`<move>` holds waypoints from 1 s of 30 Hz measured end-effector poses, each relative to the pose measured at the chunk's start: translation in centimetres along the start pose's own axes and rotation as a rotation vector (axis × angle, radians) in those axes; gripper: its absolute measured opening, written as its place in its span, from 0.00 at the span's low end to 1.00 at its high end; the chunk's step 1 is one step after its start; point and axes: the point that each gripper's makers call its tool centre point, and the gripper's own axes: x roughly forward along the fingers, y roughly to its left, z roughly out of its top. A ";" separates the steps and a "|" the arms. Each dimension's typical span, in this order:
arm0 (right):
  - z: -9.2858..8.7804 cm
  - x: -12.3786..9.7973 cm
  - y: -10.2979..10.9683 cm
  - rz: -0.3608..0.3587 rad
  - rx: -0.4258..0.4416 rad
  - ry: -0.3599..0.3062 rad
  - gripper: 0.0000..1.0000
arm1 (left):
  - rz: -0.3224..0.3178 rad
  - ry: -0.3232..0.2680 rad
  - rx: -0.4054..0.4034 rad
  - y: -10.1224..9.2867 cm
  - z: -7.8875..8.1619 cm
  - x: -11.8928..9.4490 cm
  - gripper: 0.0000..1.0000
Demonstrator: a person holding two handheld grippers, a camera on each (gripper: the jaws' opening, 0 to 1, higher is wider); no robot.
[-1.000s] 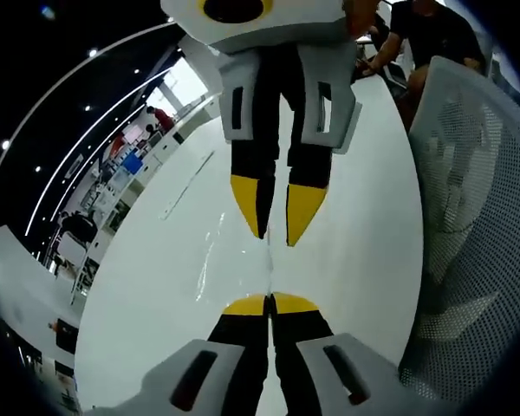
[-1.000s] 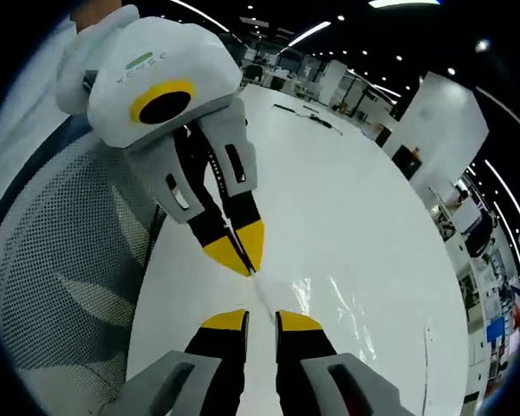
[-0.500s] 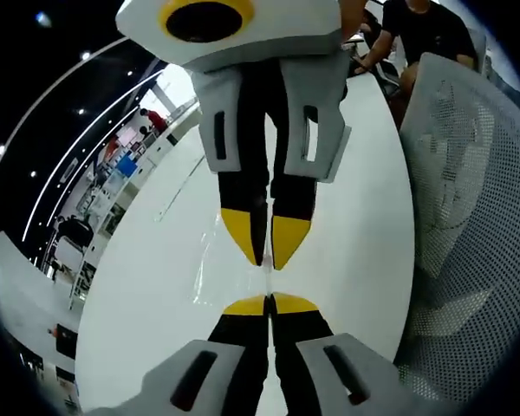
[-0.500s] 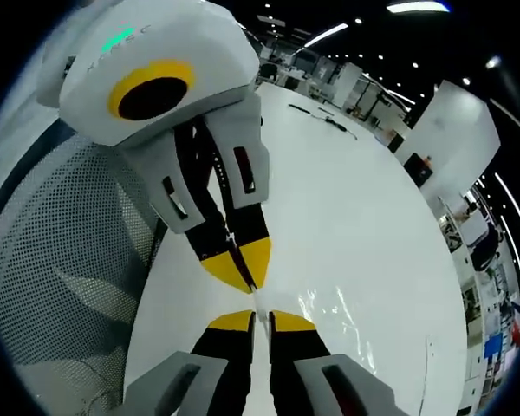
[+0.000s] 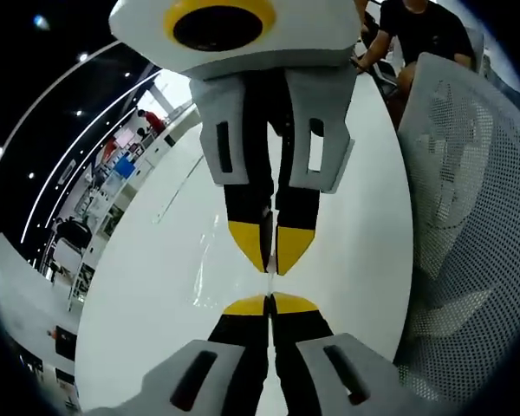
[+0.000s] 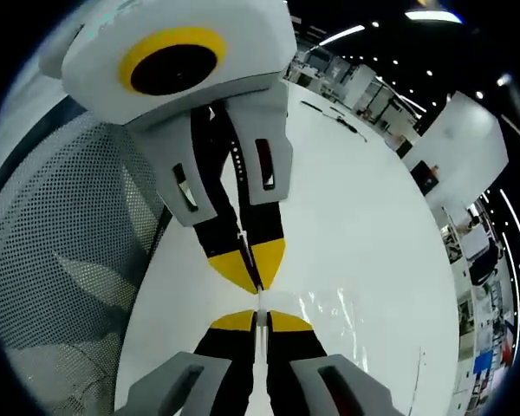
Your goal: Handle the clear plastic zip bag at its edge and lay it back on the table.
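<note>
On the white desk (image 5: 156,286), between the two claws, lies the clear plastic zip bag (image 6: 334,316); in the right gripper view it shows as a glossy, wrinkled sheet spreading to the right of the jaw tips, and in the left gripper view as faint glints on the desk top to the left of the tips (image 5: 210,251). Its near edge runs up as a thin pale line into both sets of jaws.

The left claw (image 5: 269,302) has its yellow-tipped jaws pressed together on that edge of the bag. The right claw (image 6: 255,319) is likewise closed on the bag's edge, its jaws meeting with only the thin film between them. The two claws face each other tip to tip, almost touching: in the left gripper view the right claw (image 5: 269,250) comes down from the top, and in the right gripper view the left claw (image 6: 250,263) comes down from the upper left.

A grey mesh chair (image 5: 468,217) stands just beside the desk on the right of the left gripper view and on the left of the right gripper view (image 6: 61,277). At the far end of the desk a person in a dark shirt (image 5: 425,30) sits. A thin dark cable-like object (image 6: 334,120) lies on the far part of the desk. Beyond, a dim room with ceiling light strips (image 6: 342,35).
</note>
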 end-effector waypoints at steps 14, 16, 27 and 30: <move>-0.3 0.3 0.0 -0.013 0.059 -0.002 0.00 | 0.003 0.013 0.018 -0.1 -0.1 0.2 0.00; -0.3 0.4 0.0 -0.015 0.069 0.000 0.00 | 0.004 0.017 0.020 -0.1 -0.2 0.2 0.00; -0.2 0.2 0.4 -0.014 0.088 0.013 0.00 | 0.000 0.021 0.022 -0.4 -0.3 0.0 0.00; -0.3 0.3 0.4 -0.014 0.090 0.010 0.00 | -0.001 0.022 0.021 -0.5 -0.3 0.0 0.00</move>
